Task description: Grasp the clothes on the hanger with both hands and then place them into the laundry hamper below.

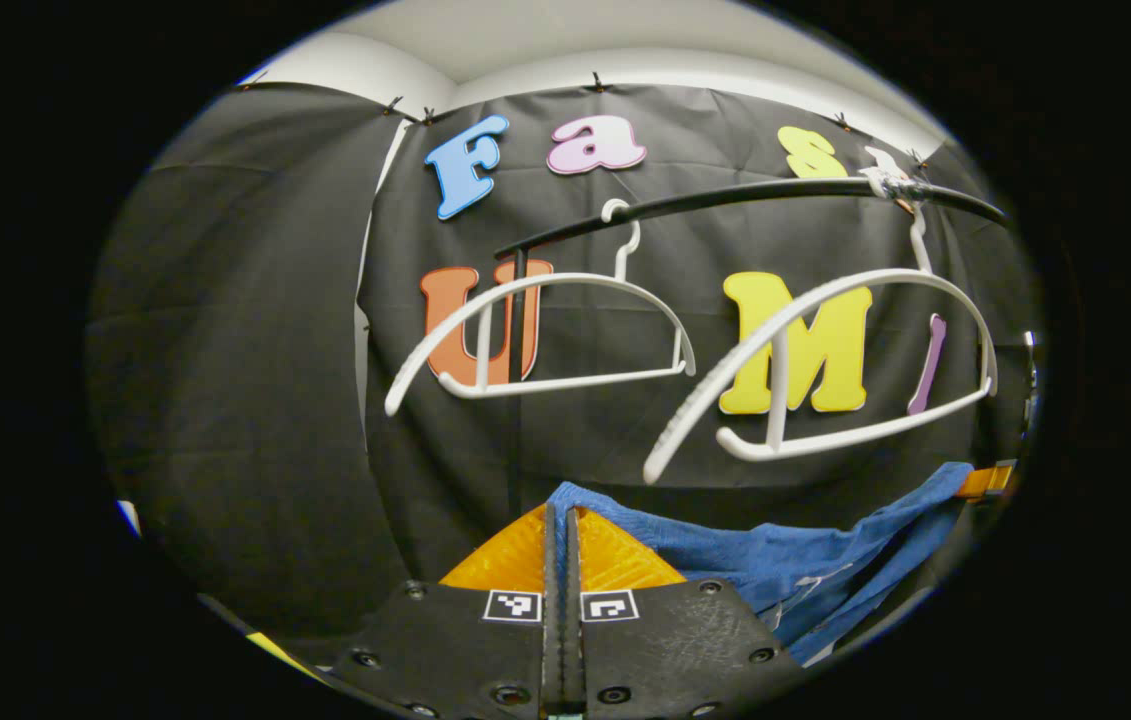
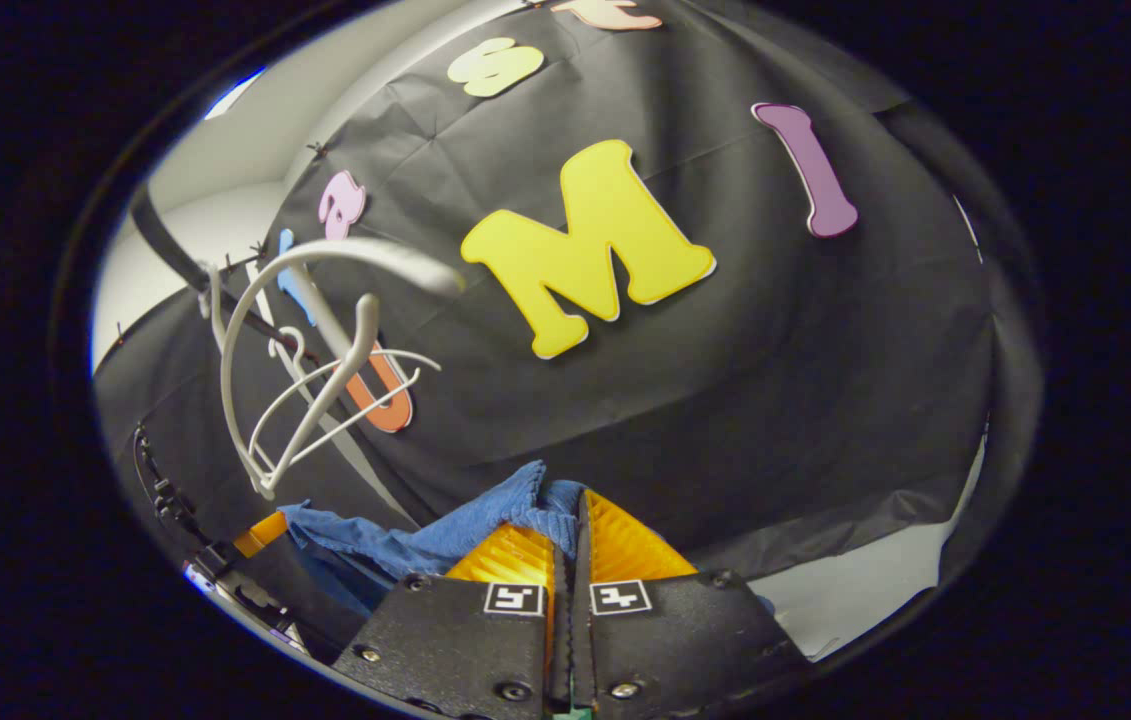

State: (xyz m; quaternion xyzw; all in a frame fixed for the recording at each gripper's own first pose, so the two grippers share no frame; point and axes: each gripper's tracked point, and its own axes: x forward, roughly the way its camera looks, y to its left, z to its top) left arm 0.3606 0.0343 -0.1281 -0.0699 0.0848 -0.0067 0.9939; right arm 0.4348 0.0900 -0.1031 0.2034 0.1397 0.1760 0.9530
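A black rail [image 1: 725,195] crosses before the black cloth wall [image 1: 255,380].

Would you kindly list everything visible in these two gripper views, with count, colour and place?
hangers: two, white, empty, hanging side by side from the rail; the second nearer the right gripper.
rail: one, black, horizontal, above the hangers.
garment: one, blue, below the hangers, stretched between both grippers.
booth wall: black cloth, behind everything.
left gripper: one, closed on the garment's edge.
right gripper: one, closed on blue cloth.
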